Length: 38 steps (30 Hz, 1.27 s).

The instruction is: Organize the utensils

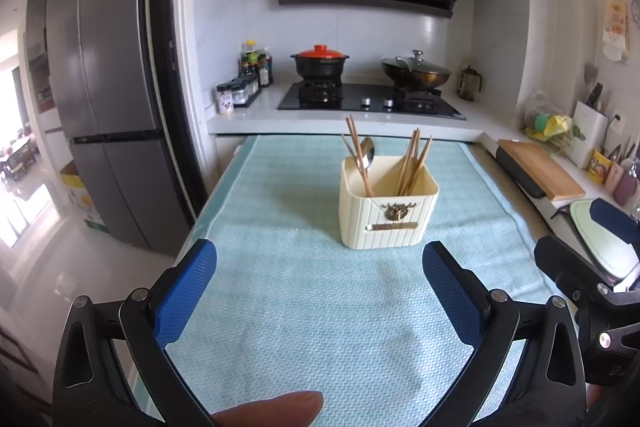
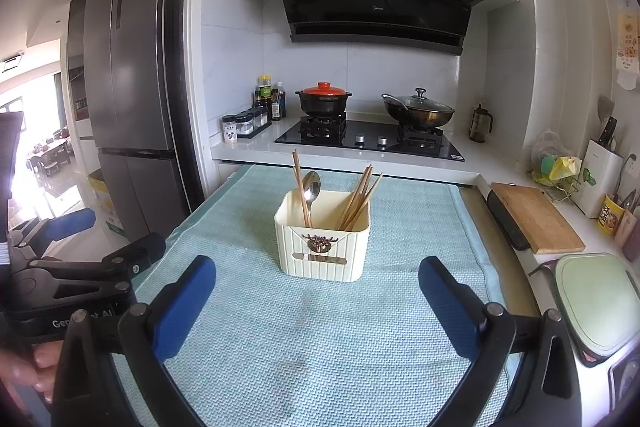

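Cream ribbed utensil holder (image 1: pixel 387 215) is seen standing upright on a pale blue-green woven cloth (image 1: pixel 304 291), toward the far middle of the table, a bronze ornament and small plate fixed on its near face. Two compartments are made out inside: in the left one a pair of wooden chopsticks (image 1: pixel 358 155) and a metal spoon (image 1: pixel 367 151), bowl up, are propped; in the right one a bundle of chopsticks (image 1: pixel 414 163) is leaned, tips fanned to the right. The same holder (image 2: pixel 322 235) is recorded in the right wrist view, spoon (image 2: pixel 311 187) and both chopstick groups likewise standing in it. Left gripper (image 1: pixel 320 291) is held over the near cloth, blue pads spread wide with nothing between them; a fingertip (image 1: pixel 276 407) is noted at the bottom edge. Right gripper (image 2: pixel 318 301) is held likewise, jaws wide apart and empty, well short of the holder. Each gripper is partly caught at the edge of the other's view. Beyond the table a black gas hob (image 1: pixel 372 101) is noted, bearing a black pot with red lid (image 1: pixel 320 61) and a lidded wok (image 1: pixel 416 71); bottles and jars (image 1: pixel 248 79) to the far left, a grey refrigerator (image 1: pixel 108 75) further left, a wooden cutting board (image 1: pixel 540 169) on the right counter
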Available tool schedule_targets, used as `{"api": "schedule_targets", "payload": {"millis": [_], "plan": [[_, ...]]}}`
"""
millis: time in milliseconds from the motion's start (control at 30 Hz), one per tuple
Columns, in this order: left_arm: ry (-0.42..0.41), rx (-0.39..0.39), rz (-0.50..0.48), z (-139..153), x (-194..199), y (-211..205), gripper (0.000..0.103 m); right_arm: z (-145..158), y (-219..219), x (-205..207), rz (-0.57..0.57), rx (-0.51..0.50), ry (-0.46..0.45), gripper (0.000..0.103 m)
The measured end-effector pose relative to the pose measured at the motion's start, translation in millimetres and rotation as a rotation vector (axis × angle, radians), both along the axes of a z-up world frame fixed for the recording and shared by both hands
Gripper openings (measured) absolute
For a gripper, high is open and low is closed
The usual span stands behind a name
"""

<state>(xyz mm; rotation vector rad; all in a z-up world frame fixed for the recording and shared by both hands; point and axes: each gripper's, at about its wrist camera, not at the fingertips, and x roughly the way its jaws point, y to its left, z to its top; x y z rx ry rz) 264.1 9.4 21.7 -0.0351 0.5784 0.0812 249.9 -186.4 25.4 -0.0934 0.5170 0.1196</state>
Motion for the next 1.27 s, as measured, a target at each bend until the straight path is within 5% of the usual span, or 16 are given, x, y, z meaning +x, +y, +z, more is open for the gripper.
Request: {"api": "schedule_targets", "payload": {"millis": [1267], "plan": [[0.002,0.009,-0.009,-1.2,-0.6,-6.7,0.102,0.8,1.8,-6.5,-0.017,-0.015,-0.011,0.103]]}}
